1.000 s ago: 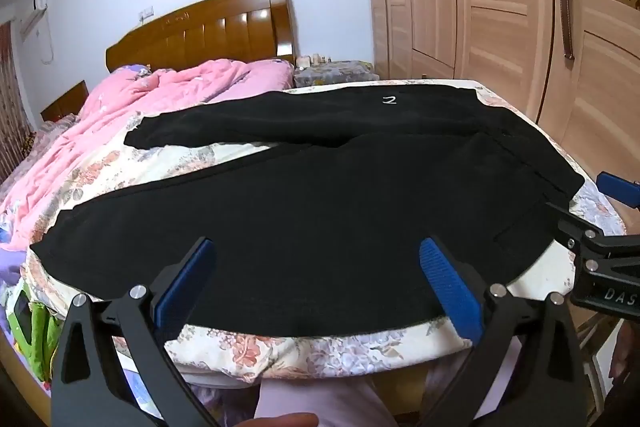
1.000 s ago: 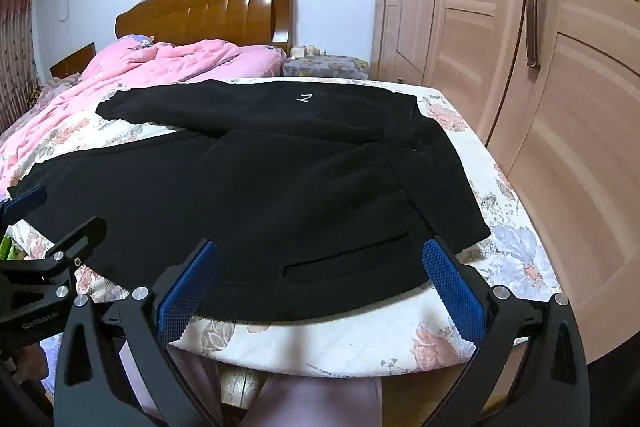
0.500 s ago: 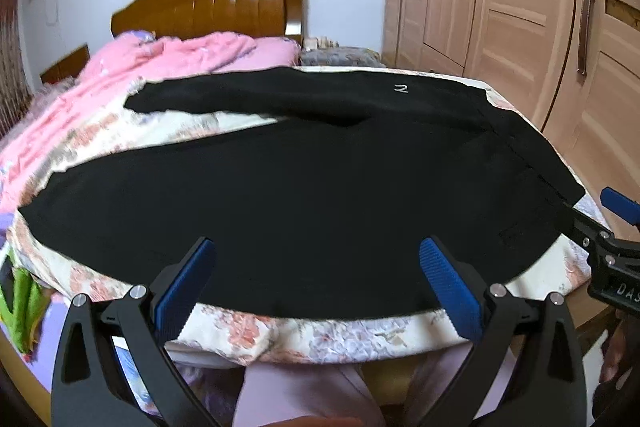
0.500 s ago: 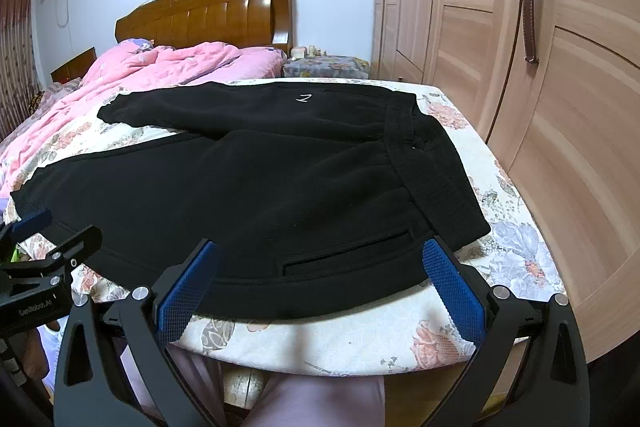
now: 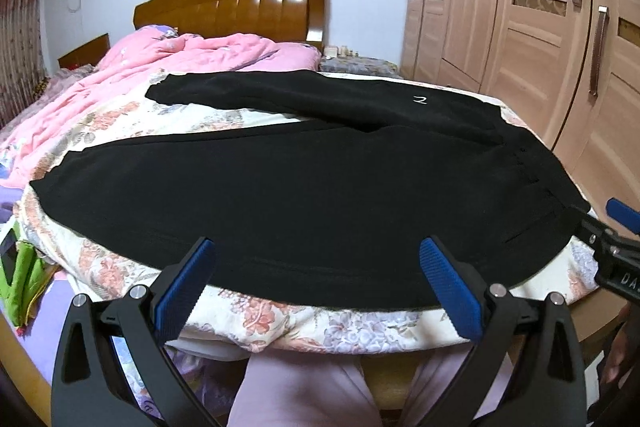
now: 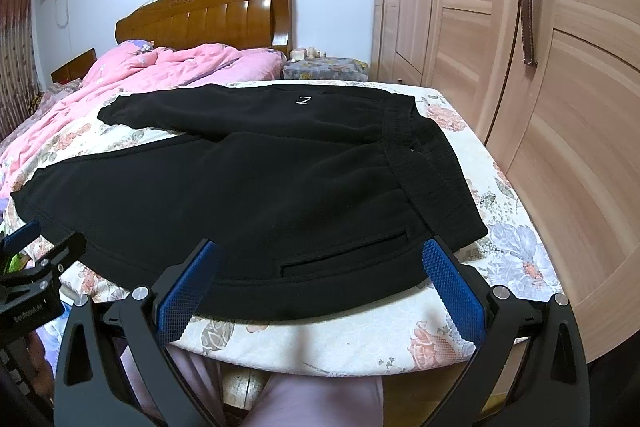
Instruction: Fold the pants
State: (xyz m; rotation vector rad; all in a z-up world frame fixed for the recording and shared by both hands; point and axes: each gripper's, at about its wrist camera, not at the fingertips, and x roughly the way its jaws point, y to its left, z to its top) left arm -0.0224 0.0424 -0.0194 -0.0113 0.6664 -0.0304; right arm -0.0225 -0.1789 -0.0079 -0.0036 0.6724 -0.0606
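The black pants lie spread flat on the bed, near leg along its edge. A shallow pinch could catch only the top layer or the floral sheet, dragging the fold crooked. Left gripper and right gripper hover wide open, fingers holding nothing.

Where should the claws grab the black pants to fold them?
Probably the near leg's long edge, coming from the bed's near side. The black pants lie flat with that hem nearest both open claws, left claw and right claw.
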